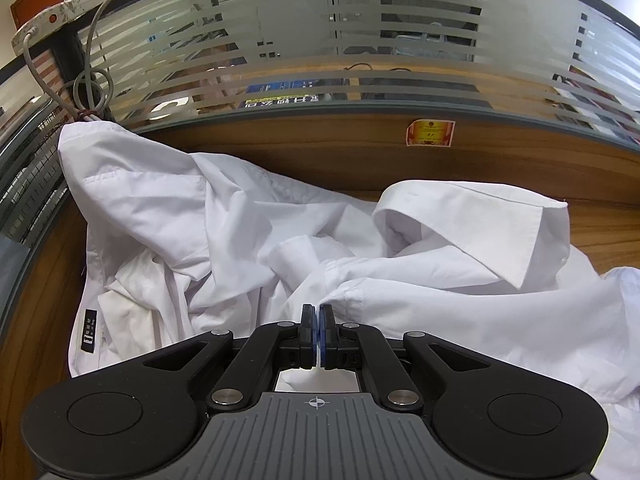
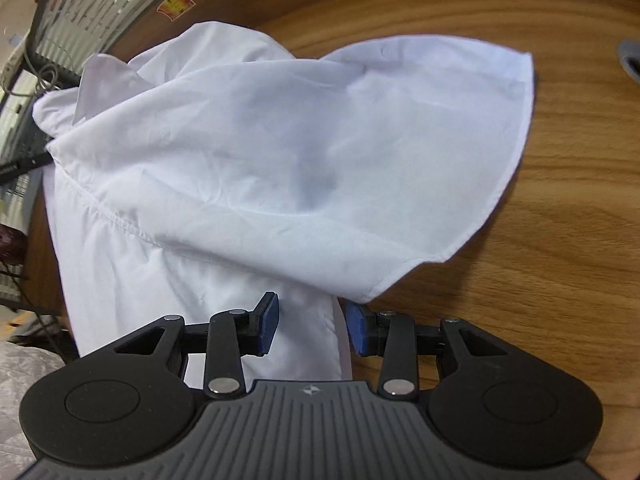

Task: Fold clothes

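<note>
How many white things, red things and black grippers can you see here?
White: 2, the crumpled white cotton shirt and the long white plastic power strip.
Red: 1, the red and yellow paper sticker on the wooden panel.
Black: 2, the left gripper and the right gripper.
Total: 5

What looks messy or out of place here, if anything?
The white shirt is the odd thing: it lies crumpled on the wooden table, one part bunched up against the glass partition and the collar flopped open. The left gripper pinches a fold; the right gripper is open.
</note>
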Tool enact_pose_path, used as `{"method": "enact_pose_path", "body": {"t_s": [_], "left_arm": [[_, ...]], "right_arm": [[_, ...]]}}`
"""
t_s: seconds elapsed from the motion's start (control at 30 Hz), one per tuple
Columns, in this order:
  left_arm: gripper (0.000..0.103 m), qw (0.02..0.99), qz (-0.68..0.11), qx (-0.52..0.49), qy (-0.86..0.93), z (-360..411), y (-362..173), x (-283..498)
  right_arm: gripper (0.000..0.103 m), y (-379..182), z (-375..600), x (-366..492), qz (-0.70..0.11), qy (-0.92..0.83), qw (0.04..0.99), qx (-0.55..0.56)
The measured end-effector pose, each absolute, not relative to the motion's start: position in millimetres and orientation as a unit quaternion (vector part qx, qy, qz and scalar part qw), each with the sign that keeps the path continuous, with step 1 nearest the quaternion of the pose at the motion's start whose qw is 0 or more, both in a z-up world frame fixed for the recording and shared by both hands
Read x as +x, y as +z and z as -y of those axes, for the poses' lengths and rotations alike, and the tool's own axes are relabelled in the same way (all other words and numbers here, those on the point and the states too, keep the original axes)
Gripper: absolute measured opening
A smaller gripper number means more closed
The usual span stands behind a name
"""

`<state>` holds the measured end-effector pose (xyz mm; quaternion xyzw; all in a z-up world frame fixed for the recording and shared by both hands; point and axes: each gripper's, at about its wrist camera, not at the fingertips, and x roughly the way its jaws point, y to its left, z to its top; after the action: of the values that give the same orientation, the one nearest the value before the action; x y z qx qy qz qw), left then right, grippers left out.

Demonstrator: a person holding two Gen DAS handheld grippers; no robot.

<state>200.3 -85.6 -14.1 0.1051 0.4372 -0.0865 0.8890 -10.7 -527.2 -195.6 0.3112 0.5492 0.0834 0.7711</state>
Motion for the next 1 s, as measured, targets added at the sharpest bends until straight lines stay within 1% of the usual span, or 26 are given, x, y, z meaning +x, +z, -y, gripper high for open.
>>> {"method": "enact_pose_path", "body": {"t_s": [0.13,0.23,0.3,0.37,0.47,0.6,0.77,0.93,0.97,1.0], "left_arm": [[0.004,0.888,-0.440,0.109,-0.085,85,-16,202],[0.004,0.887,-0.441,0.109,-0.084,85,-15,203],[0.004,0.887,-0.441,0.108,-0.083,83,-15,203],[0.004,0.887,-0.442,0.107,-0.082,82,-16,203],[0.004,0.886,-0.442,0.108,-0.083,80,-17,203],[0.004,0.886,-0.443,0.109,-0.084,79,-19,202],[0.004,0.885,-0.443,0.110,-0.086,77,-19,201],[0.005,0.884,-0.444,0.112,-0.091,73,-20,197],[0.005,0.884,-0.444,0.111,-0.093,72,-20,197],[0.006,0.883,-0.446,0.112,-0.095,72,-20,197]], "right_arm": [[0.045,-209,536,-2,-0.552,0.108,0.751,0.346],[0.044,-208,535,0,-0.547,0.119,0.750,0.352],[0.039,-204,533,-1,-0.541,0.126,0.755,0.350],[0.030,-197,533,-3,-0.532,0.134,0.759,0.351],[0.027,-181,537,-10,-0.509,0.155,0.762,0.368],[0.027,-173,533,-11,-0.510,0.170,0.760,0.365],[0.027,-193,527,-7,-0.539,0.151,0.752,0.348],[0.027,-200,525,1,-0.527,0.135,0.754,0.368],[0.027,-199,523,3,-0.523,0.133,0.757,0.369],[0.023,-197,522,5,-0.519,0.130,0.759,0.370]]}}
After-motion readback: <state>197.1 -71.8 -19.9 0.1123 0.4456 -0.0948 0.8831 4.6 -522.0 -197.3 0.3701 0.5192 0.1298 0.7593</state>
